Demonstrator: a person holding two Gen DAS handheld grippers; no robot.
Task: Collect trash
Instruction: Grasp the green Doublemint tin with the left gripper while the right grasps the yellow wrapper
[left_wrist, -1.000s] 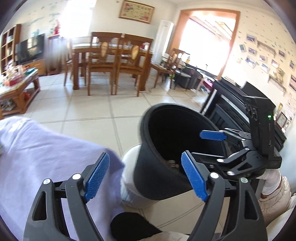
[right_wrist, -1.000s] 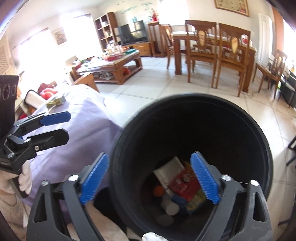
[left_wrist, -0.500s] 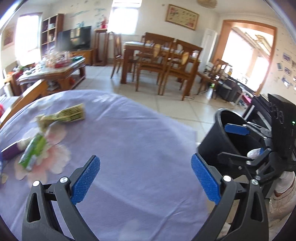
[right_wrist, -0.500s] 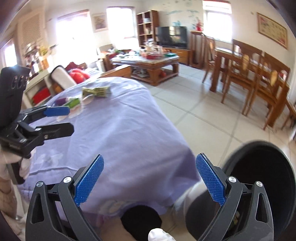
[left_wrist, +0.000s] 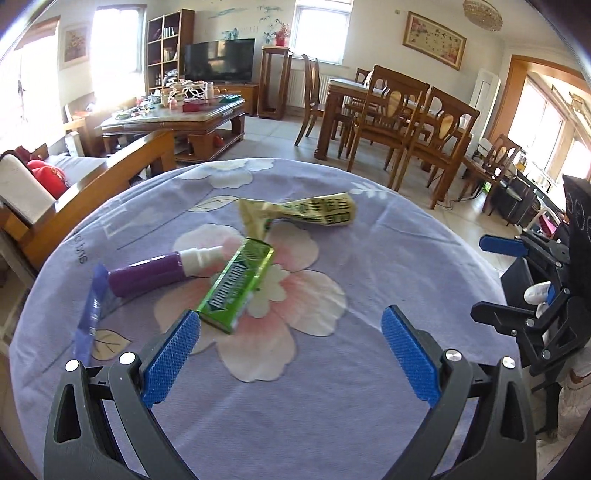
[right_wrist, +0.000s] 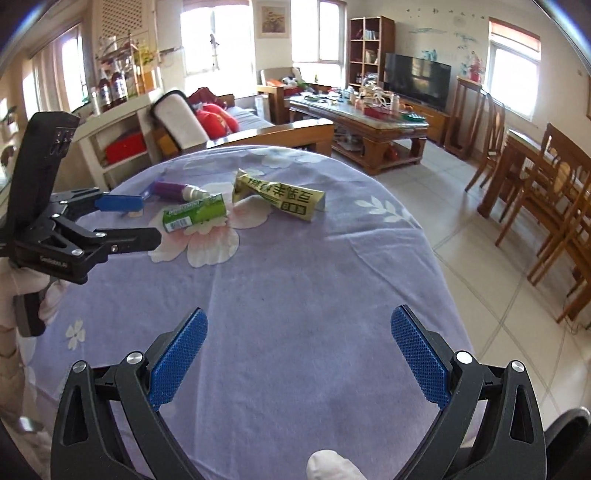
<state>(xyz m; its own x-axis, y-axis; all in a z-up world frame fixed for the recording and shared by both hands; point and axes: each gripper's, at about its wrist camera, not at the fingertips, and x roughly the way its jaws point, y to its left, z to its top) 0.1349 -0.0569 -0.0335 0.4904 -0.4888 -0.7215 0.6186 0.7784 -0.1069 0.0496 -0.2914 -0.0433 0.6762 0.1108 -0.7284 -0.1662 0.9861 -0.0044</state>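
A sunlit living room with a television (left_wrist: 219, 61), a wooden coffee table (left_wrist: 173, 118) and a dining set (left_wrist: 399, 110) lies behind a tabletop (left_wrist: 369, 266) draped in a lilac cloth printed with flowers. The left gripper (left_wrist: 290, 354) hovers low over the cloth with its blue-padded jaws spread wide and nothing between them. Just ahead of its left finger lies a green pack (left_wrist: 238, 284), tilted away from it. Beyond that finger and further left lies a purple bottle (left_wrist: 159, 271) with a white cap, its cap end touching the green pack, and a blue wrapper (left_wrist: 90, 310) lies along the cloth's edge beside it. Straight ahead of the gripper, past the pack, rests a crumpled yellow wrapper (left_wrist: 306, 214). The right gripper (right_wrist: 299, 362) is held above the bare near part of the cloth, jaws likewise wide apart and empty; the trash lies well ahead of it and to its left. A dark bin rim (right_wrist: 569, 439) shows at its lower right.
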